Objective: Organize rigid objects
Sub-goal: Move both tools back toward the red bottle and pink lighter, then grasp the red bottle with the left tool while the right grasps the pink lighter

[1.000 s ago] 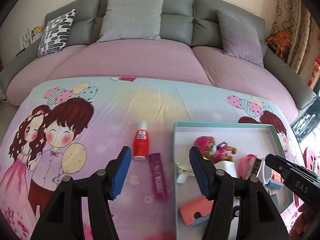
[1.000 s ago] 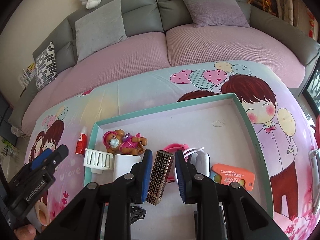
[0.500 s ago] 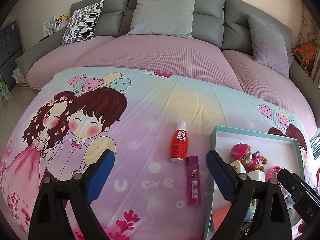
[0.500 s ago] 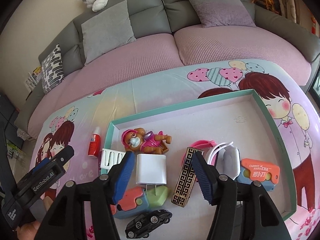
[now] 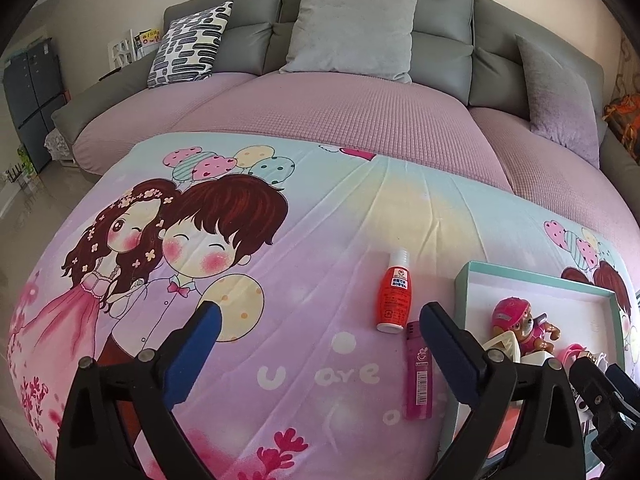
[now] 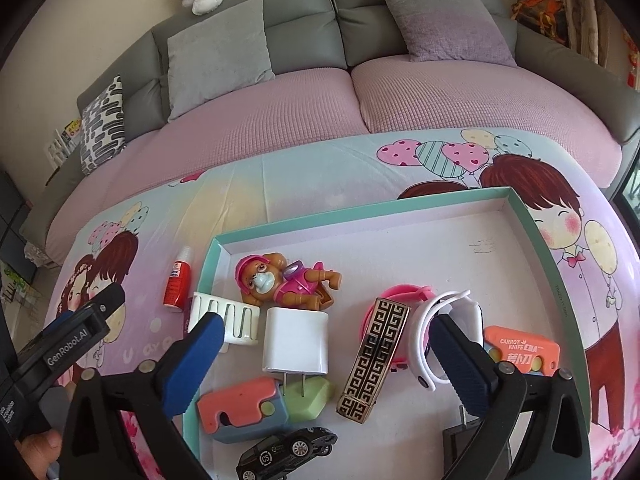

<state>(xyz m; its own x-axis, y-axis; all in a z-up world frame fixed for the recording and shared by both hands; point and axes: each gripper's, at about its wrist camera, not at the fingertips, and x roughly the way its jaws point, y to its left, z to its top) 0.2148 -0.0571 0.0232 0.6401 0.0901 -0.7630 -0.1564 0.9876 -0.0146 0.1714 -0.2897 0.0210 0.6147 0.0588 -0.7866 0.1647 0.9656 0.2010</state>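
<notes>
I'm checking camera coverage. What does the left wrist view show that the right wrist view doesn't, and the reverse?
Only the left wrist view shows the full magenta lighter on the cloth, between its open left claw.

Only the right wrist view shows the white charger, patterned gold case, black toy car and orange carrot knife.

Both show the red bottle, the pup figure and the teal box.

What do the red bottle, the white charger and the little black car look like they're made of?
Red bottle: likely soft plastic with a printed label and a translucent white cap; slight sheen.
White charger: glossy hard plastic with smooth, rounded edges and two metal prongs.
Black car: shiny painted body, possibly die-cast metal or plastic; the look leaves it open.
</notes>
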